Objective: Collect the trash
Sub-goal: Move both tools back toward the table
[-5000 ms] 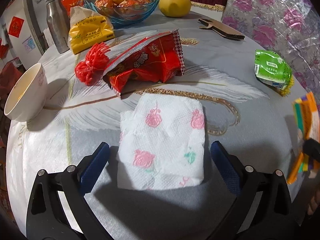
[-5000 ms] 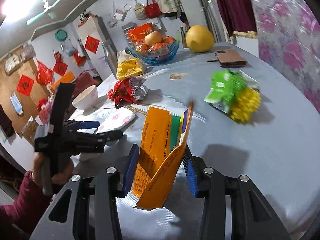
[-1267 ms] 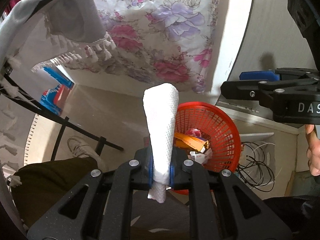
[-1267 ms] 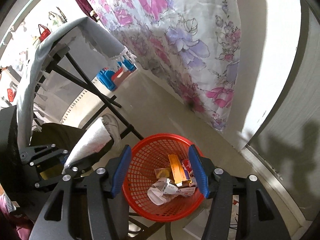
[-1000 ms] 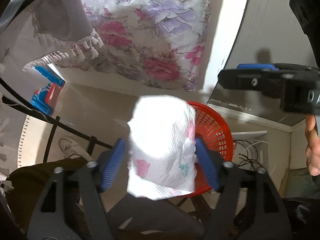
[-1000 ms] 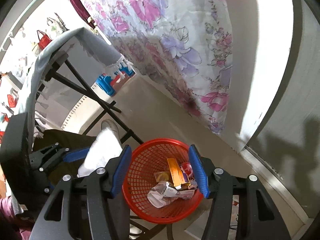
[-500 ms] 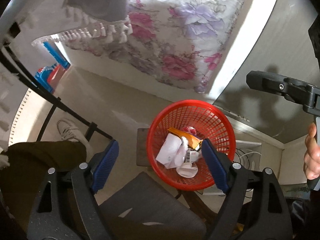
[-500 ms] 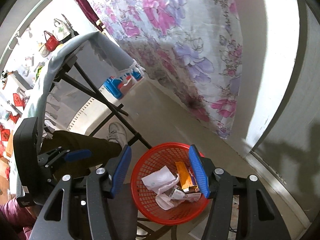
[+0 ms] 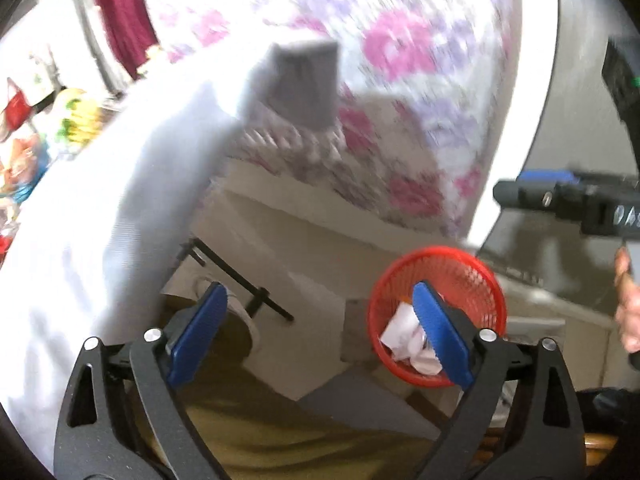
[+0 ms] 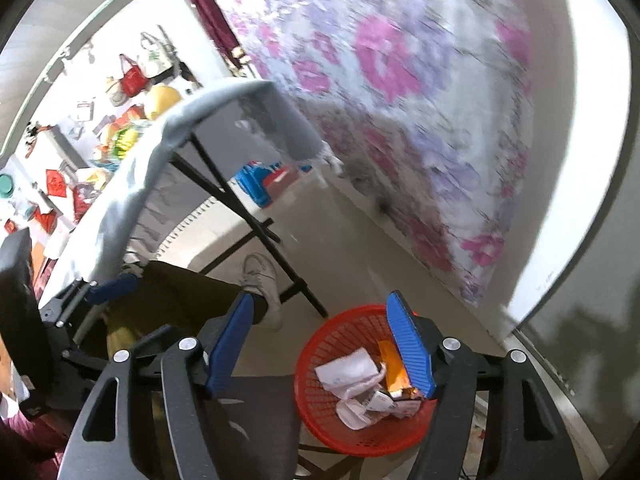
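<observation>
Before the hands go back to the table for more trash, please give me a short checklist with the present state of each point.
1. Left gripper empty: ok, jaws opening, nothing between them.
2. Right gripper empty: ok, jaws opening, nothing between them.
3. White napkin inside the red basket: ok, it lies on the other trash.
4. Orange box inside the basket: ok.
5. Trash spilled on the floor near the basket: ok, none visible.
6. More trash left on the table: cannot tell, the top is blurred and seen edge-on.
</observation>
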A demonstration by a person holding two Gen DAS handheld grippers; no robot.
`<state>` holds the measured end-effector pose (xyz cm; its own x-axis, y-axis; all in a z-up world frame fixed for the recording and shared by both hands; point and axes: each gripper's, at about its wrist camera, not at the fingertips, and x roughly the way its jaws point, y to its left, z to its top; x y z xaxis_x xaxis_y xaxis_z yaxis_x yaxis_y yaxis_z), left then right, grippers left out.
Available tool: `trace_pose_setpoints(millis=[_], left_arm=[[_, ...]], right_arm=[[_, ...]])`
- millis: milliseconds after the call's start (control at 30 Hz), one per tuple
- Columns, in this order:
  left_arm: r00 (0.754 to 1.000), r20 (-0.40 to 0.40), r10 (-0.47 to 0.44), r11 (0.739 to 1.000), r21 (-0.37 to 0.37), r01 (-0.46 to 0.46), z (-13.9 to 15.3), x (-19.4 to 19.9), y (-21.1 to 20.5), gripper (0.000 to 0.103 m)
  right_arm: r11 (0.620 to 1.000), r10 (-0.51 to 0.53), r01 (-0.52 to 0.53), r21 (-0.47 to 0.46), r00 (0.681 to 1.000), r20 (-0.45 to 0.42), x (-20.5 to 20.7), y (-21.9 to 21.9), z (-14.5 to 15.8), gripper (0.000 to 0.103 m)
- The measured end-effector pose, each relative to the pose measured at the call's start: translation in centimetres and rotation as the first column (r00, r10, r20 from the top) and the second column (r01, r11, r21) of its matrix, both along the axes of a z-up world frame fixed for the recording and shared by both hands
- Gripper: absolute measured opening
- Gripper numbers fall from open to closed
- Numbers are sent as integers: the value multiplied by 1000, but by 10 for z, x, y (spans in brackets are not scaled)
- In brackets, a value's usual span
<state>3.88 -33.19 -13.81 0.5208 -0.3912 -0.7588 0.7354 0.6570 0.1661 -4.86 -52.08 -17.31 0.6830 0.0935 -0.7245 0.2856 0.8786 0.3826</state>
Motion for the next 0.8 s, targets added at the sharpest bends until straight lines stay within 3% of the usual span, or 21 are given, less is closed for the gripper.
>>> trace_pose_setpoints(millis=[300,400,567,800], left_arm=[[981,46,188,975,-132,-181,57,20,78,95],[956,60,288,949,-149,-277,67,35,115,96],[896,42,441,885,-190,-426,83,66,185,96],[811,53,583,801,-208,-562,95,97,260,96]], right_arm=[[991,127,-123,-43,986,110,34,51,59,78],[982,188,-182,-59,973,134,54,74,76,82],[950,312,-303,-82,938,150,95,125,96,83],[913,404,-383,-141,899,171,150,176,117,85]])
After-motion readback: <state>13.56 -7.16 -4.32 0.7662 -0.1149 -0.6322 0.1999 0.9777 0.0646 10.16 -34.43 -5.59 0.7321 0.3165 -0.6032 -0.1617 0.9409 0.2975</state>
